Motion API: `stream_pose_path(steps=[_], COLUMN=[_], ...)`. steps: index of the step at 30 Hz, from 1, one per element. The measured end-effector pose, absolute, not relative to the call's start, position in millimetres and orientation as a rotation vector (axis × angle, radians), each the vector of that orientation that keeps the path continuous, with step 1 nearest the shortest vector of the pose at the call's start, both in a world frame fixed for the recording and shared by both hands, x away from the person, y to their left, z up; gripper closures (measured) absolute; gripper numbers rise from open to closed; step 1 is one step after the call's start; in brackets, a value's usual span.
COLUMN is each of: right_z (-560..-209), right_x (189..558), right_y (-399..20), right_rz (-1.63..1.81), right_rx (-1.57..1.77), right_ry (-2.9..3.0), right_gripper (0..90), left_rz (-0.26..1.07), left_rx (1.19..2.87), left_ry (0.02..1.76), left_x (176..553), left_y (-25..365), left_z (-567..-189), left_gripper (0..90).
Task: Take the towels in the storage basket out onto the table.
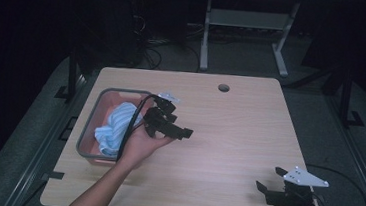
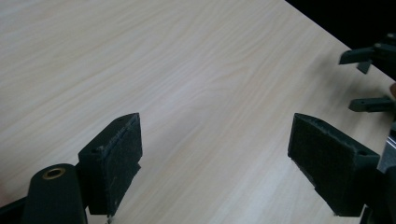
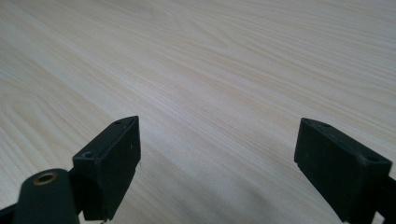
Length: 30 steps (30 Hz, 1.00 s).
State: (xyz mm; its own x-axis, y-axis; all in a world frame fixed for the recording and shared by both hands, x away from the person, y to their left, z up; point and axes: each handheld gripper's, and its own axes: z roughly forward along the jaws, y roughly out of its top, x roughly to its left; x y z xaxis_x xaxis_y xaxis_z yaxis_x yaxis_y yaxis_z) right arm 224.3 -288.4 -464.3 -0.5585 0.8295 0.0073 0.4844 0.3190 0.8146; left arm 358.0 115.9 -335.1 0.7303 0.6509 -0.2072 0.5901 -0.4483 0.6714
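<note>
A light blue cloth point(image 1: 114, 127) lies bunched in the grey-rimmed basket point(image 1: 88, 125) at the left edge of the wooden table point(image 1: 238, 133), and it looks like the thing in hand. The left gripper point(image 1: 181, 131) hovers just beside the basket on its right, pointing out over bare wood — its jaws stand wide apart with nothing between them, as the left gripper view confirms. The right gripper point(image 1: 269, 180) sits well apart near the table's front right corner, jaws likewise spread and empty over plain tabletop.

The cloth should be light and thoroughly soft — it will sag, drape and unfold rather than keep any shape. A pinch on a raised fold or a bunched ridge near the top of the heap seems the safest hold; a grip on a single thin layer could slip or lift only part of it. Nothing about it looks fragile, though it may snag on the basket's rim.
</note>
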Motion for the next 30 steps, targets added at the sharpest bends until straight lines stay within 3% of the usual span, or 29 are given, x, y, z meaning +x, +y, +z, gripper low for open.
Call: stream_pose_path(steps=[30], right_z=[-463], right_x=[225], right_y=[-287], right_rz=[1.133], right_rx=[1.153], right_ry=[2.178], right_gripper=[14.2], left_rz=[0.258], left_rx=[2.075], left_ry=[1.272], left_x=[373], left_y=[229], left_z=[-341], left_gripper=[20.4])
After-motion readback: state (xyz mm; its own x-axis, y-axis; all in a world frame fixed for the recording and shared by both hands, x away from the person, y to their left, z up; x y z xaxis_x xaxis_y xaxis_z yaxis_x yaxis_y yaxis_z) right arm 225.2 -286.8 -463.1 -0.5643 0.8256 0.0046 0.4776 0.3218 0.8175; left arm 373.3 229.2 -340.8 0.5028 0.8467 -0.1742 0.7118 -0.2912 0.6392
